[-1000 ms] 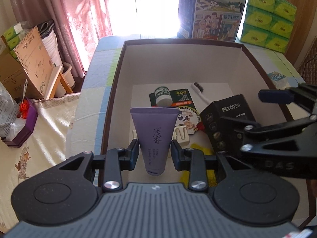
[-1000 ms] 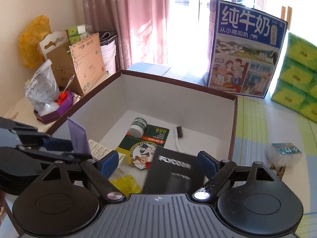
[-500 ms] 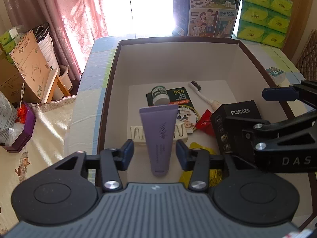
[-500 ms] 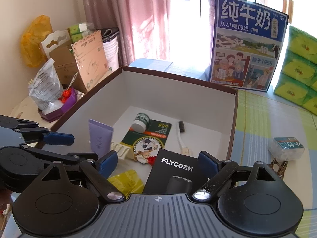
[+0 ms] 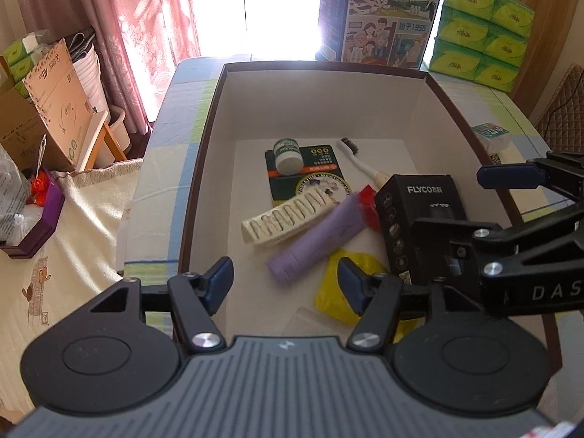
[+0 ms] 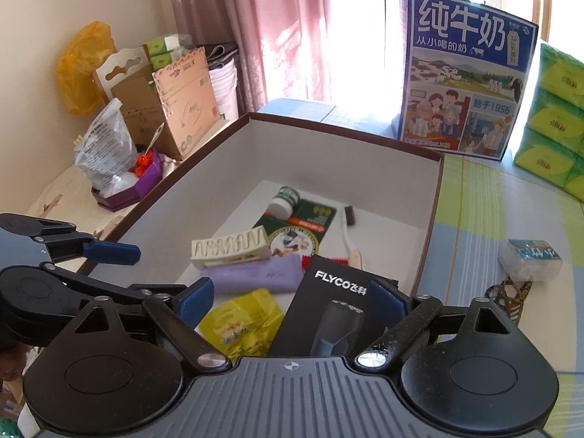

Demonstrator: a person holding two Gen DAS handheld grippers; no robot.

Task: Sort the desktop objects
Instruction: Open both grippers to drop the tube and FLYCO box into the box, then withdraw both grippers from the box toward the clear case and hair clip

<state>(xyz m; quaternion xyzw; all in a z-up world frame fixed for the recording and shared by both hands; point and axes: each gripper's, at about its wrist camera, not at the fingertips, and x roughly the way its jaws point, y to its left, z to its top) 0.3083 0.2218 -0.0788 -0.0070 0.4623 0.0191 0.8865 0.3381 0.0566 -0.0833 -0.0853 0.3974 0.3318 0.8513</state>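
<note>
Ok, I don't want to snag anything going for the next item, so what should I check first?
1. Left hand-held gripper open and empty: ok.
2. Purple tube lying inside the box: ok.
3. Right hand-held gripper open: ok.
4. Right hand-held gripper away from the FLYCO carton: not ok, the carton sits between its fingers.
5. Carton stable by itself: cannot tell.
6. Tissue pack unobstructed on the table: ok.

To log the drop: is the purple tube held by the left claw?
No, the purple tube lies flat in the box, and the left claw stands open and empty.
</note>
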